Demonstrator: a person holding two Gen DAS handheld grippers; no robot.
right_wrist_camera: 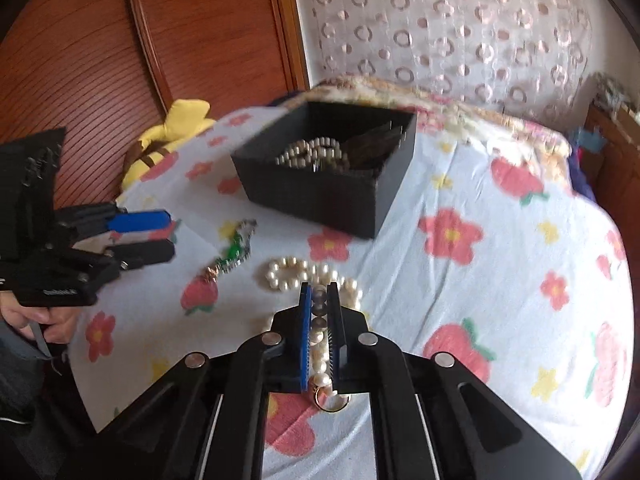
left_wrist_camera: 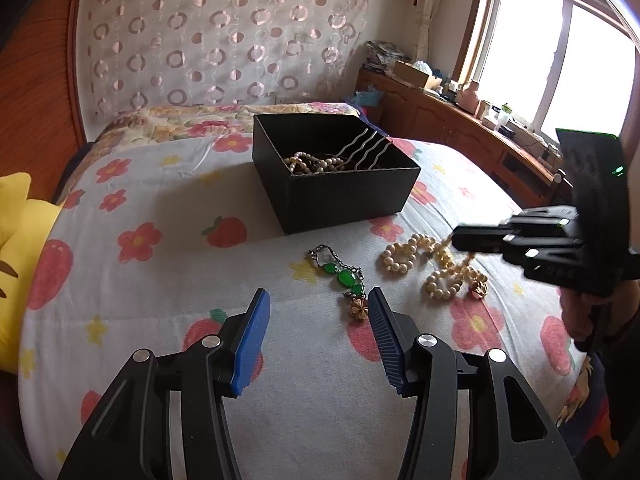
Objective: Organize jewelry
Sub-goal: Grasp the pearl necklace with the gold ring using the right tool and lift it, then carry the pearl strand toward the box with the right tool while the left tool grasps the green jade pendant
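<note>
A black box [left_wrist_camera: 344,196] [right_wrist_camera: 320,196] stands on the bed and holds pearl strands and wavy hairpins. A green-stone bracelet [left_wrist_camera: 340,276] [right_wrist_camera: 234,250] lies on the sheet in front of it. A pearl necklace [left_wrist_camera: 432,264] [right_wrist_camera: 296,276] lies to its right. My left gripper [left_wrist_camera: 318,300] [right_wrist_camera: 166,234] is open and empty, its right finger beside the bracelet's gold end. My right gripper [right_wrist_camera: 319,292] [left_wrist_camera: 456,240] is shut on the pearl necklace, with pearls pinched between its pads.
The flowered bed sheet [left_wrist_camera: 168,280] covers the bed. A yellow plush toy [left_wrist_camera: 16,248] [right_wrist_camera: 176,128] lies at the left edge by the wooden wall. A wooden sideboard [left_wrist_camera: 452,120] with clutter runs under the window at the right.
</note>
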